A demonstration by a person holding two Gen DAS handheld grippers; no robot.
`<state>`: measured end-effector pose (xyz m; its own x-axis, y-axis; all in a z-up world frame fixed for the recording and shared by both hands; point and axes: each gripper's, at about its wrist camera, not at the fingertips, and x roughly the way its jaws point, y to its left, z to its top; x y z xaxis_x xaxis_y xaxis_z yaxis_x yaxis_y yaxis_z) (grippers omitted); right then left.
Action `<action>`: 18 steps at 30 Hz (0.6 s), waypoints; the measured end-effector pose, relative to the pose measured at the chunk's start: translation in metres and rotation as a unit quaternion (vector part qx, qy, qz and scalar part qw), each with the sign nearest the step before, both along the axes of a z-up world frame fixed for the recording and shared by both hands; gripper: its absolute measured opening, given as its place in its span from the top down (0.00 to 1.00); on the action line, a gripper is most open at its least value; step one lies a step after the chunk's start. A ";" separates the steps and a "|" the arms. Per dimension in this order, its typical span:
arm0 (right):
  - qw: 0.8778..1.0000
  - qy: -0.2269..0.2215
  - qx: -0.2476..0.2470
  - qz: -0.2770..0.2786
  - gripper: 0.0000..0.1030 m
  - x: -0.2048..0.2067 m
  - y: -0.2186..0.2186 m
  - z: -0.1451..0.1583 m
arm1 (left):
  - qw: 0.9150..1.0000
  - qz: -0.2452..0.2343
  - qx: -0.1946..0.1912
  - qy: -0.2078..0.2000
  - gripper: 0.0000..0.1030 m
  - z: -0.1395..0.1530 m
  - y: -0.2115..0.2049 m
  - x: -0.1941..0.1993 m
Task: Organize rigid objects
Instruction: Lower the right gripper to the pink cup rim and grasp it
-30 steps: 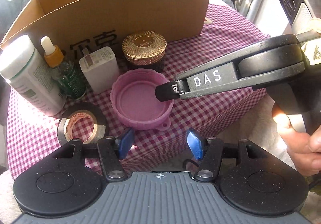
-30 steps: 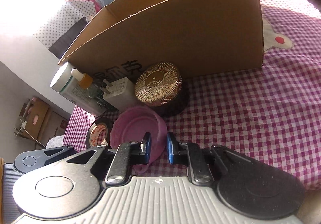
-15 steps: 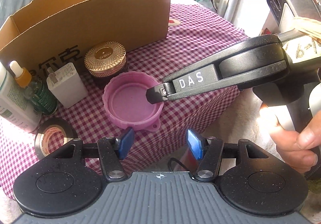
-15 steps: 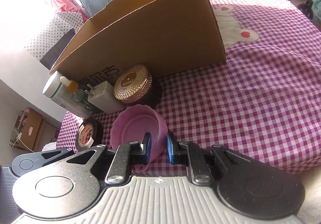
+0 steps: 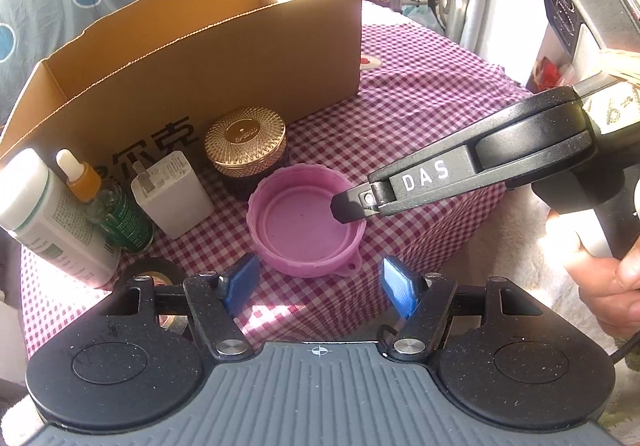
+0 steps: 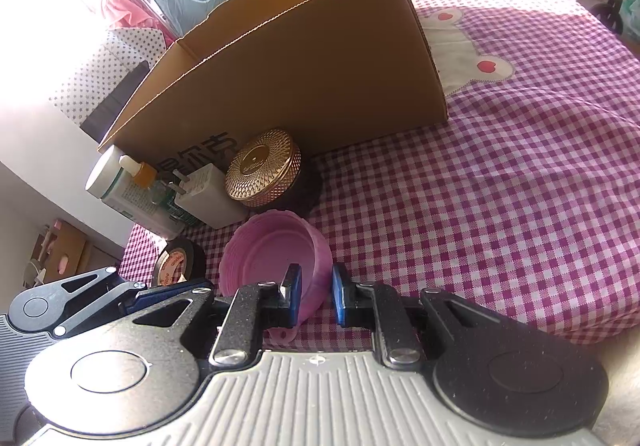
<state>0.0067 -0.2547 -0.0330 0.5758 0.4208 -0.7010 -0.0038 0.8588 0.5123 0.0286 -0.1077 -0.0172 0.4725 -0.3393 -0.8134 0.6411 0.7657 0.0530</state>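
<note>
Pink lid [image 5: 306, 220], lying upside down with its hollow facing up on the checked cloth [image 6: 500, 206], is the thing in hand, and I take it as the landmark for everything else. Furthest to the left of the lid lies the white tube [image 5: 48, 212], then the amber-capped dropper bottle [image 5: 108, 206], then the white charger [image 5: 172, 192], all in a row along the front wall of the cardboard box [image 5: 224, 70]. A roll of black tape [image 6: 180, 260] lies flat to the lid's near left, partly hidden behind the left gripper [image 5: 318, 284] in that gripper's own view. Just behind the lid, close enough that I cannot tell whether they touch, sits the gold-topped jar [image 5: 246, 148].

The left gripper hovers just in front of the lid with its blue pads wide apart and nothing between them. From the lid's right, the right gripper [image 6: 316, 292] straddles the lid's rim: one pad inside the hollow, one outside the wall. A narrow gap shows between pad and wall, so I judge the grip not quite closed.

The step looks like the pickup of the lid. The next move calls for pinching the wall firmly, lifting clear of the jar, and carrying it over the box's front wall, probably to drop it inside.
</note>
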 end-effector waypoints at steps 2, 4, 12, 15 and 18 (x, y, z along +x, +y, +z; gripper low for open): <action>1.000 0.000 0.000 0.000 0.83 0.000 0.000 0.000 | 1.000 -0.002 0.002 0.002 0.32 -0.003 -0.001 0.002; 1.000 0.000 0.000 -0.001 0.83 0.000 0.001 0.000 | 1.000 -0.003 0.003 0.004 0.31 -0.005 -0.002 0.004; 1.000 0.001 0.000 -0.008 0.83 -0.001 0.000 0.000 | 1.000 -0.002 0.001 0.008 0.30 -0.007 -0.004 0.008; 1.000 0.001 -0.003 -0.009 0.83 -0.001 0.000 0.000 | 1.000 -0.003 0.000 0.006 0.30 -0.007 -0.006 0.010; 1.000 0.002 -0.001 -0.011 0.83 0.000 0.000 0.000 | 1.000 -0.001 0.001 0.009 0.30 -0.009 -0.008 0.014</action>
<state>0.0069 -0.2544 -0.0328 0.5815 0.4071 -0.7043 0.0167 0.8596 0.5107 0.0425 -0.1155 -0.0258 0.4577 -0.3394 -0.8218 0.6435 0.7642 0.0428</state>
